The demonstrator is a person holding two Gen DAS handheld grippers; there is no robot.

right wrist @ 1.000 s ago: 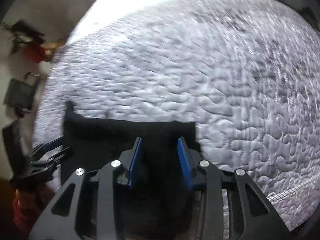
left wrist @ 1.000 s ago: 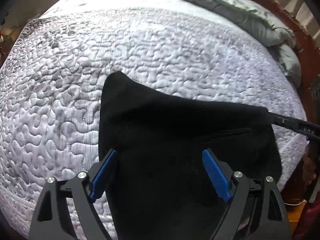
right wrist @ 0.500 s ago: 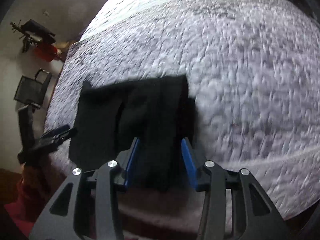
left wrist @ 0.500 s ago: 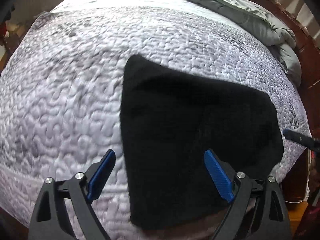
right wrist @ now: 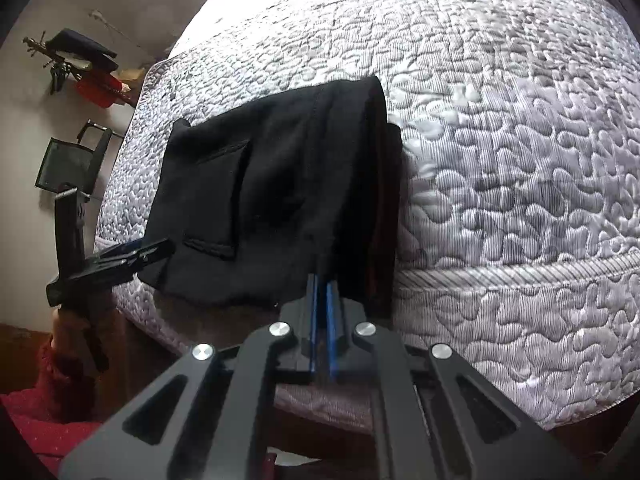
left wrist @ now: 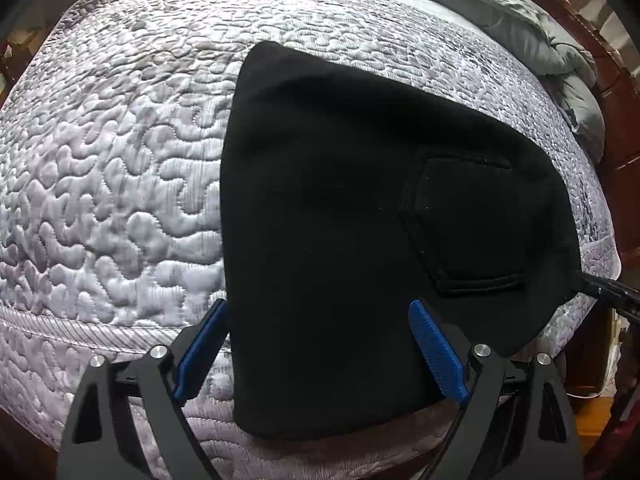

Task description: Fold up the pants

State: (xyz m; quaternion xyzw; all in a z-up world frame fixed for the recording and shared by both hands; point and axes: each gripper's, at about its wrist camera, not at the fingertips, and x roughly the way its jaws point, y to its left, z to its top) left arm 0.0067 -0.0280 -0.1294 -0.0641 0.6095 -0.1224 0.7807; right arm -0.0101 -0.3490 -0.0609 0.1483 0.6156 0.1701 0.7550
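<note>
At the near edge of the bed (left wrist: pixel 120 168), the black pants (left wrist: pixel 360 200) lie folded into a compact stack with a back pocket on top, part of the stack overhanging the edge. The fold looks essentially done; at most a little squaring of the layers along the stack's right side seems left. The left tool (left wrist: pixel 320 348) is spread wide above the cloth, gripping nothing. The right tool (right wrist: pixel 321 280) is clenched empty, just off the near hem.

Matt black cloth pants (left wrist: pixel 340 200) lie on a slightly glossy, bumpy grey-white quilted bedspread (left wrist: pixel 120 160).
</note>
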